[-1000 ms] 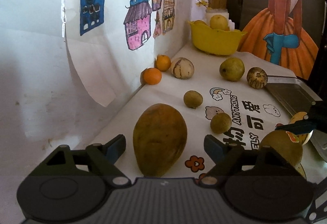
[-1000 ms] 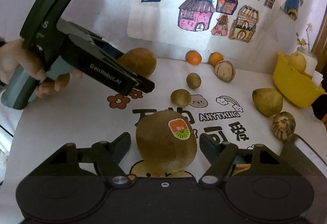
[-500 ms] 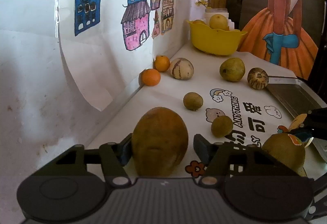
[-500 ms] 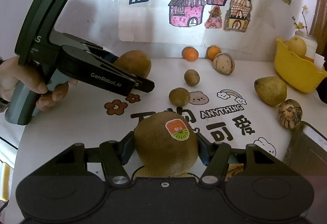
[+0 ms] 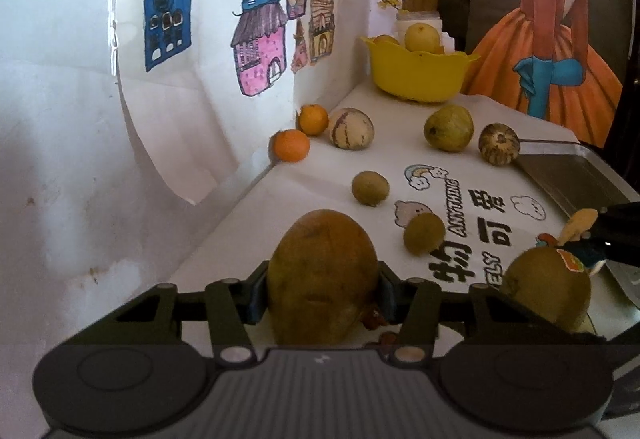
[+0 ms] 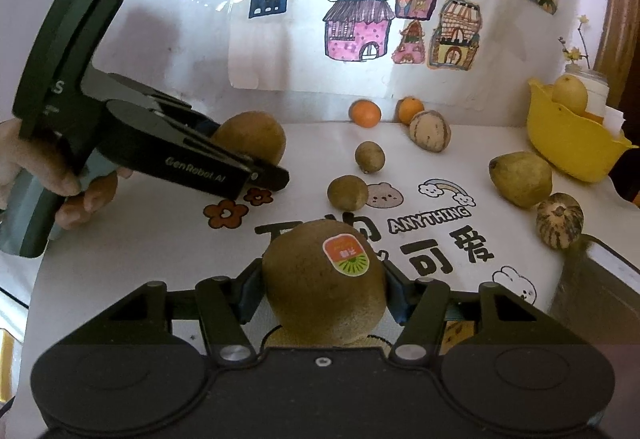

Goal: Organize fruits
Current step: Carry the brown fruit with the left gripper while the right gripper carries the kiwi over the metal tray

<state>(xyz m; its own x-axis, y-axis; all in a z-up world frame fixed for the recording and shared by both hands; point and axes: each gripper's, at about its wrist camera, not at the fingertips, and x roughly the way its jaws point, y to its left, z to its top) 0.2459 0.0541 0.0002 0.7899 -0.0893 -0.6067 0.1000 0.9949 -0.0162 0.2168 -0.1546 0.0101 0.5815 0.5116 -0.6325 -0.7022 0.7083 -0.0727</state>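
My left gripper [image 5: 322,293] has its jaws closing on a large brown oval fruit [image 5: 322,267], and both pads touch its sides on the white printed mat [image 5: 280,195]. In the right wrist view that same gripper [image 6: 262,165] holds that fruit [image 6: 256,133] at the mat's left. A fuzzy brown kiwi [image 6: 316,287] with an orange and green sticker sits between the closing jaws of my right gripper [image 6: 324,297], pads pressed against it. The left wrist view shows this kiwi [image 5: 548,291] at lower right, with the right gripper [image 5: 584,245] coming in from the edge.
A yellow bowl [image 6: 568,147] with a yellow fruit stands at the back right. Loose on the mat lie two oranges [image 6: 365,113], two small kiwis [image 6: 347,192], a green pear [image 6: 520,179] and two striped fruits [image 6: 559,219]. A metal tray [image 5: 580,179] borders the mat's right side.
Both grippers closed from wide open onto their fruits: the left onto the brown oval fruit, the right onto the stickered kiwi. Neither hand shifted much.
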